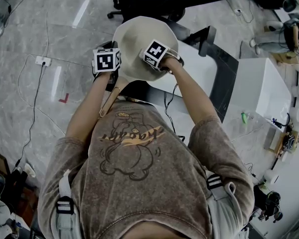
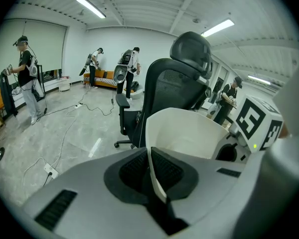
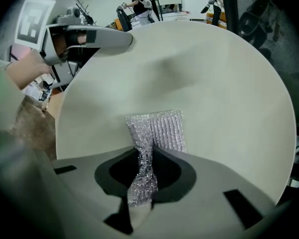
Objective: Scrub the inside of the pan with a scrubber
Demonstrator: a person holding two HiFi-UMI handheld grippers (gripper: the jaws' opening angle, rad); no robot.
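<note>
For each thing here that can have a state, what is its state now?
pan: held in the air, gripped at its rim.
scrubber: pinched, its end lying against the pan's inside.
left gripper: shut on the pan's rim.
right gripper: shut on the scrubber.

1. One pan (image 1: 134, 46), pale.
2. One scrubber (image 3: 157, 128), silvery.
3. Two grippers: left gripper (image 2: 149, 156) and right gripper (image 3: 147, 156).
4. Two marker cubes, one per gripper: left cube (image 1: 107, 59) and right cube (image 1: 156, 54).
5. One person (image 1: 139, 173) seen from above in the head view.
6. Four bystanders (image 2: 24, 73) across the room in the left gripper view: one far left, two at the back, one at right.
7. Three ceiling lights (image 2: 90, 7) in that same view.
8. One black chair (image 2: 174, 83) behind the pan.
9. One red floor mark (image 1: 64, 98).
</note>
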